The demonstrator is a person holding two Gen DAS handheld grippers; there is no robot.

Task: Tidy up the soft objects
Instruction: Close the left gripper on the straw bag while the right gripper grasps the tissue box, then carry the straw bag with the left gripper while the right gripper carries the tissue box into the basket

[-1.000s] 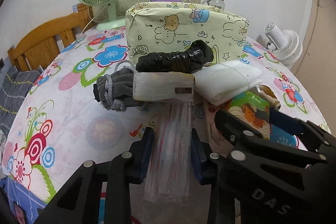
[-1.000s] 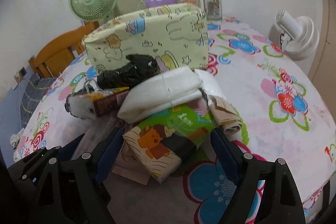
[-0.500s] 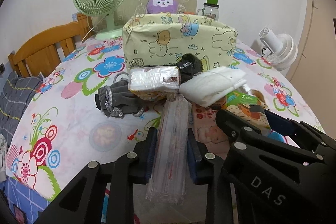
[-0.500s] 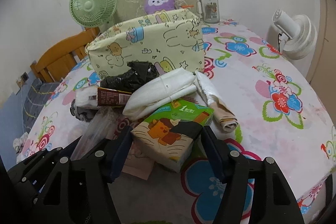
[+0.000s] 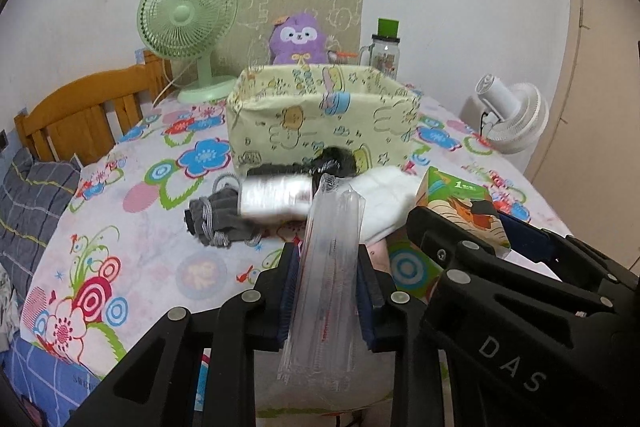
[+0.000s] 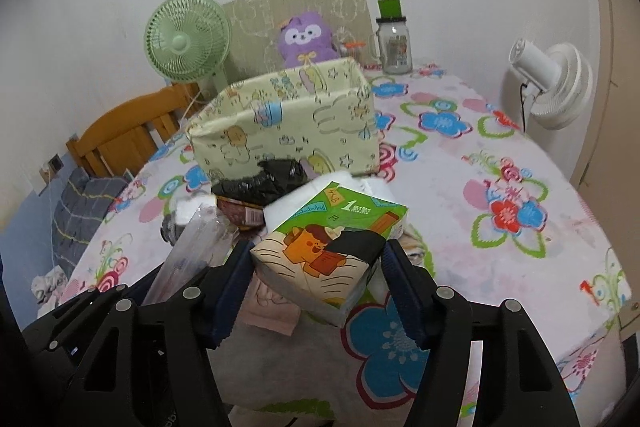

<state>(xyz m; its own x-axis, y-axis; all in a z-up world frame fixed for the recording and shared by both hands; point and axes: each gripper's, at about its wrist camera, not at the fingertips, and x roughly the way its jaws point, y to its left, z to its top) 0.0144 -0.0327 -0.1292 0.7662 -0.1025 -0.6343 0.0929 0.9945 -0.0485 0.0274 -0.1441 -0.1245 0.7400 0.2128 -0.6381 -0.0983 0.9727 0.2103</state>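
Note:
My left gripper (image 5: pixel 328 291) is shut on a clear plastic packet (image 5: pixel 326 283) and holds it tilted up above the table. My right gripper (image 6: pixel 320 279) is shut on a green and white tissue pack (image 6: pixel 332 251), lifted off the table; the pack also shows in the left wrist view (image 5: pixel 464 203). A yellow cartoon-print fabric box (image 5: pixel 320 119) stands open behind the pile, also in the right wrist view (image 6: pixel 288 119). On the table lie a black bag (image 6: pixel 264 183), a white folded cloth (image 5: pixel 384 199), grey gloves (image 5: pixel 216 223) and a blurred silvery packet (image 5: pixel 276 195).
A green fan (image 5: pixel 188 23), a purple plush (image 5: pixel 298 39), a jar with a green lid (image 5: pixel 386 47) and a cardboard sheet (image 5: pixel 344 7) stand at the back. A white fan (image 6: pixel 556 87) is on the right. A wooden chair (image 5: pixel 84 115) is beside the table's left edge.
Both grippers have risen and pulled back from the pile, carrying the clear packet and the tissue pack. The box's open top has come into view.

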